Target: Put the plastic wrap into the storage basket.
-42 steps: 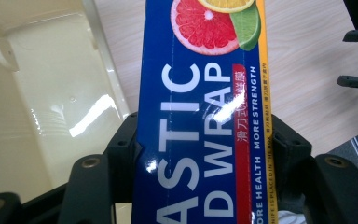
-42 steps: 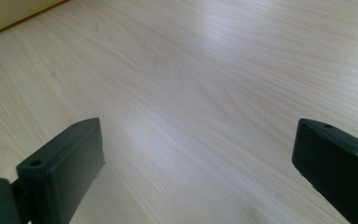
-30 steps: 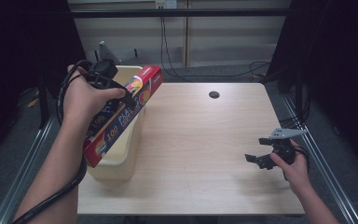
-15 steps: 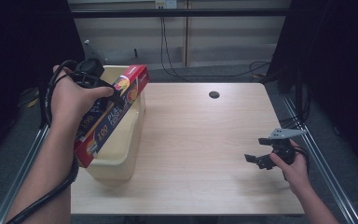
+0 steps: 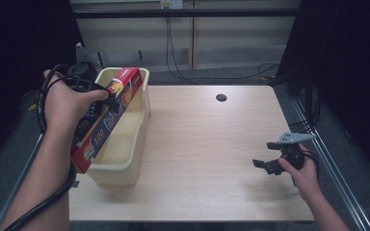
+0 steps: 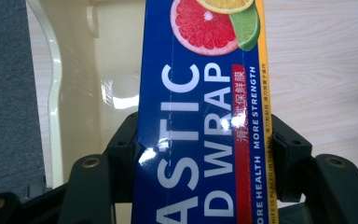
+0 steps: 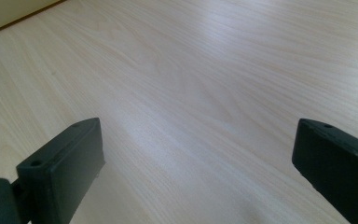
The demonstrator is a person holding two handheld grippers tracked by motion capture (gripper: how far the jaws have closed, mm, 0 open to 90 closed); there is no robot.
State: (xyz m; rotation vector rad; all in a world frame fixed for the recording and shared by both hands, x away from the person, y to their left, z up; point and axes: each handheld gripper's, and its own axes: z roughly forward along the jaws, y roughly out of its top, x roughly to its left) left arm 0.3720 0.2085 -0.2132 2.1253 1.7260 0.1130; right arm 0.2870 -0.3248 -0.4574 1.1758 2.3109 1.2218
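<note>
Half-hidden wrap box (image 5: 103, 120) in left gripper (image 6: 200, 154)

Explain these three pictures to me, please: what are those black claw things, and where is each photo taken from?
No robot here: a person holds a black two-jaw gripper in each hand. One picture comes from a fixed camera above the light wooden table. The other two come from small cameras riding on the grippers, looking along their jaws.

The left gripper is shut on a long blue and red cardboard box of plastic wrap, held tilted over a cream plastic bin that stands at the table's left edge. In its own view you see the box's lettering and fruit picture clamped between the jaws.

The right gripper is open and holds nothing; it hangs over bare table on the right side. A small dark round hole sits near the far edge.
</note>
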